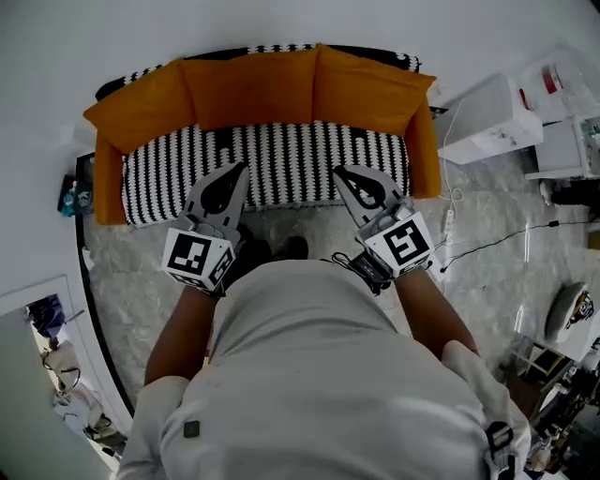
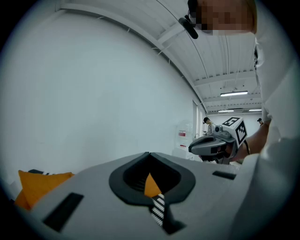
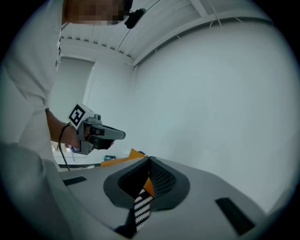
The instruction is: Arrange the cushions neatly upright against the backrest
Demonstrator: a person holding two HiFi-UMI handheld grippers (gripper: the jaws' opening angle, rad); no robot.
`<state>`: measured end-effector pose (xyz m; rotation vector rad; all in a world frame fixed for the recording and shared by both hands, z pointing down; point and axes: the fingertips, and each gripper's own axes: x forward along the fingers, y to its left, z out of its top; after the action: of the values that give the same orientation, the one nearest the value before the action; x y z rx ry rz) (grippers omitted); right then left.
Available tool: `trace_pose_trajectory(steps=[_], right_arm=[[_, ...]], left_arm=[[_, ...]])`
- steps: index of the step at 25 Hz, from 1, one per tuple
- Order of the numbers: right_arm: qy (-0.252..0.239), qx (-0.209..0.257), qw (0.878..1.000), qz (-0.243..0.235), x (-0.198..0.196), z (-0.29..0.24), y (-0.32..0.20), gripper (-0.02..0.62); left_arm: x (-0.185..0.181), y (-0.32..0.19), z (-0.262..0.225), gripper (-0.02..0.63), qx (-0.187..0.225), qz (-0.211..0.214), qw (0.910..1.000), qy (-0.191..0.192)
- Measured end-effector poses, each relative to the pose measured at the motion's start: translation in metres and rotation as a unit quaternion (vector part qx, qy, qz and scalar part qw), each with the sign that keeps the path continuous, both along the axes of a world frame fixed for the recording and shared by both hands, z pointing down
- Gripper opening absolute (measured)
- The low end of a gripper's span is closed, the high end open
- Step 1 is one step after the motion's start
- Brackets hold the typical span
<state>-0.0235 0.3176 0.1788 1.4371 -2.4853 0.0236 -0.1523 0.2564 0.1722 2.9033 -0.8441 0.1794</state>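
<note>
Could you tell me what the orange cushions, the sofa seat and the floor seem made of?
Cushions: probably matte fabric, soft sagging edges.
Seat: likely printed cloth, black-and-white pattern, no shine.
Floor: seemingly stone or marble-look tile, grey veining.

White wall (image 1: 281, 19) beyond the left gripper (image 1: 240, 170) and right gripper (image 1: 339, 172), black-and-white patterned sofa (image 1: 272, 164) just ahead of them, pale marbled floor (image 1: 141, 272) below, white units (image 1: 487, 117) out past the right one, ceiling strip lights (image 2: 233, 93)
</note>
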Motion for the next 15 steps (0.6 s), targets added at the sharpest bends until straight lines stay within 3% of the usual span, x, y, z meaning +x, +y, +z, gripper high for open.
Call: trace_pose_trajectory(steps=[15], right_arm=[[-0.019, 0.028, 0.999, -0.013, -0.013, -0.014, 0.029, 0.026]], left_arm=[[-0.017, 0.038, -0.008, 0.009, 0.015, -0.019, 0.9997, -0.004]])
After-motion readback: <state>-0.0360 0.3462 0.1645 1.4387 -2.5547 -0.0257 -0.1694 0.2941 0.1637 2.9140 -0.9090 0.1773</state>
